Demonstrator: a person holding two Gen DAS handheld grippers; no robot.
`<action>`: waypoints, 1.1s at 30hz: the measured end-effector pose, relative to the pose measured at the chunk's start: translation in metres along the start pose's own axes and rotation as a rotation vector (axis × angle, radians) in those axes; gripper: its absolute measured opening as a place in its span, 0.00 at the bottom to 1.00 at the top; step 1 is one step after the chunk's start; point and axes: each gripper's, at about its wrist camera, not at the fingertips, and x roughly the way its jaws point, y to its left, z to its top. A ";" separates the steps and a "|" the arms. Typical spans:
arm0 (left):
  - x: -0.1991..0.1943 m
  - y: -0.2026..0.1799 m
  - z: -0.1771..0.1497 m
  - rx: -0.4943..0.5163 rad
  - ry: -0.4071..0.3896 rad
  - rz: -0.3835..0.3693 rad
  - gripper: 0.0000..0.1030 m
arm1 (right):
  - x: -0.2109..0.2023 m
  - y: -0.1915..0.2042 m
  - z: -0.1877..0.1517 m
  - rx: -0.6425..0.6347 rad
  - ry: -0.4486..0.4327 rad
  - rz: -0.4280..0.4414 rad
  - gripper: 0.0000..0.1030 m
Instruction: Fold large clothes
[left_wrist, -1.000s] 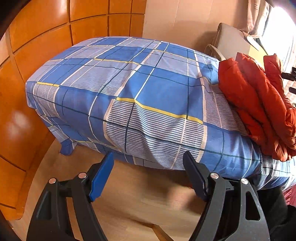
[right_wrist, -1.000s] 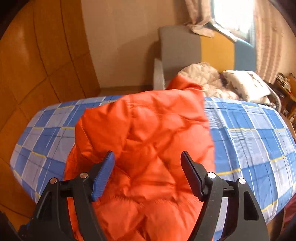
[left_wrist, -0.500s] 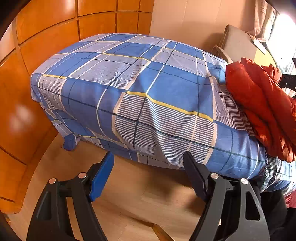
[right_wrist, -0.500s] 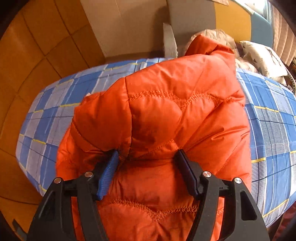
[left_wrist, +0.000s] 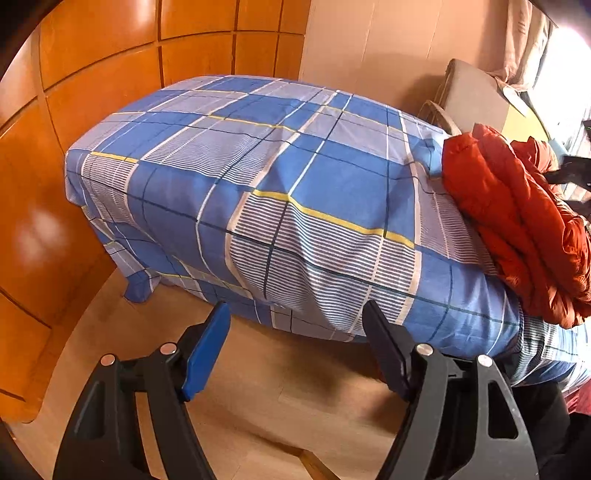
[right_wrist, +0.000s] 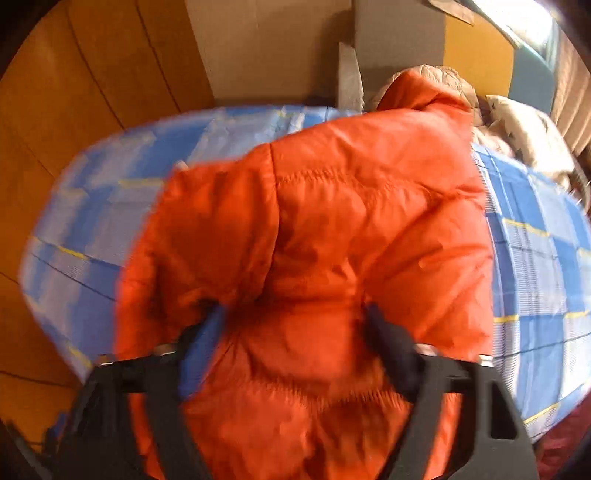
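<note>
1. Since the earlier frame our right gripper (right_wrist: 291, 332) has dropped closer onto the orange jacket (right_wrist: 332, 229); its jaws are opening, with padding bulging between them.
2. Our left gripper (left_wrist: 295, 347) hangs open and empty off the bed's near edge.
3. The jacket lies bunched at the right end of the blue plaid bed (left_wrist: 258, 177).
4. We should let go cleanly, then flatten the fold.
5. Its long axis seems to run across the bed, hood toward the far edge.

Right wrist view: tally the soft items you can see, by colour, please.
Orange: 1, the quilted jacket
Blue plaid: 1, the bed sheet
Beige or cream: 2, a quilted garment behind the jacket and a patterned cushion beside it
Total: 4
</note>
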 end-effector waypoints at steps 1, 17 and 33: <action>-0.002 0.001 0.000 -0.004 -0.006 -0.001 0.71 | -0.014 -0.007 -0.004 -0.003 -0.033 0.020 0.88; 0.003 -0.012 -0.017 -0.021 0.037 0.002 0.71 | 0.032 -0.188 -0.055 0.312 0.051 0.479 0.97; -0.028 -0.070 0.012 -0.088 -0.051 -0.426 0.92 | 0.065 -0.166 -0.049 0.251 0.083 0.679 0.83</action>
